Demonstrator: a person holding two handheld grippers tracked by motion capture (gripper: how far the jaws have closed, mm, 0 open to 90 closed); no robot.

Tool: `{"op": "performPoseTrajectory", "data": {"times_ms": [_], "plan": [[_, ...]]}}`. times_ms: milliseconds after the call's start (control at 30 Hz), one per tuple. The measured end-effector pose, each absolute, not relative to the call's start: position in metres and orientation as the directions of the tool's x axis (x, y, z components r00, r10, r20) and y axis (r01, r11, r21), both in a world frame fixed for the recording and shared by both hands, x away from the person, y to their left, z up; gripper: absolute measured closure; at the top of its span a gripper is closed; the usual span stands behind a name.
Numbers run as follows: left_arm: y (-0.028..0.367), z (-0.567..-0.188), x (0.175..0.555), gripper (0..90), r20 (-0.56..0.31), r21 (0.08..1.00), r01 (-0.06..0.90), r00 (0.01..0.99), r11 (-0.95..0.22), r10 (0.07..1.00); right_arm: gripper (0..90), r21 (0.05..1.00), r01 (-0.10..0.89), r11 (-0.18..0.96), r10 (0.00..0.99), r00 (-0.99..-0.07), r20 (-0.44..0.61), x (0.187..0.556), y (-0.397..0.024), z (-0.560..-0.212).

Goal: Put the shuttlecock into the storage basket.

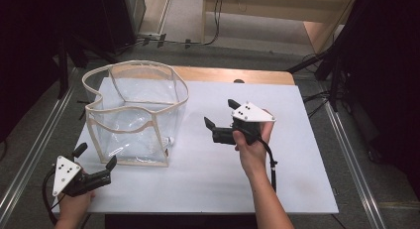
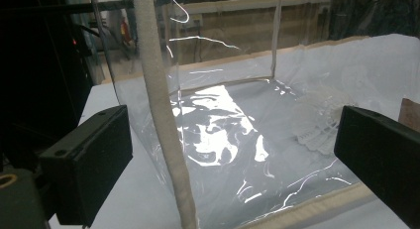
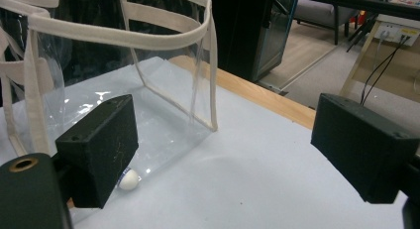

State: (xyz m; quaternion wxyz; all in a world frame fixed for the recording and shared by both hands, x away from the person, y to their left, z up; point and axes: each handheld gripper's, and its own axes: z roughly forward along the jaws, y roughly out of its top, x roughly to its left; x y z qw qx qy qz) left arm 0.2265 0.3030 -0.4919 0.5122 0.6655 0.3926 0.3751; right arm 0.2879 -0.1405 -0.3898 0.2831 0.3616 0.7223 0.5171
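Standing on white table (image 1: 297, 154): one clear bag (image 1: 136, 112) with beige trim, open-topped. One shuttlecock (image 2: 324, 127) inside bag, near corner. Two grippers, both with jaws spread wide, holding nothing. Left gripper (image 1: 96, 159) just short of bag's near corner, trim strip between its fingers' sightline. Right gripper (image 1: 218, 112) beside bag's side wall, apart from it.

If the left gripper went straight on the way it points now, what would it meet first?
Most likely the clear bag: its cream-trimmed corner edge stands right between the open jaws of the left gripper, though the depth is hard to judge.
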Motion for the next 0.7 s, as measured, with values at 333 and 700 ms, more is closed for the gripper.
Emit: {"op": "performPoseTrajectory", "data": {"times_ms": [333, 700], "plan": [[0.303, -0.492, 0.227, 2.3, 0.095, 0.977, 0.139, 0.411, -0.165, 0.907, 9.1, 0.952, 0.233, 0.2, 0.818, -0.574, -0.032, 0.283, -0.151, -0.398], [0.303, -0.492, 0.227, 2.3, 0.092, 0.977, 0.138, 0.409, -0.162, 0.908, 9.1, 0.952, 0.229, 0.205, 0.816, -0.577, -0.037, 0.276, -0.165, -0.406]]}}
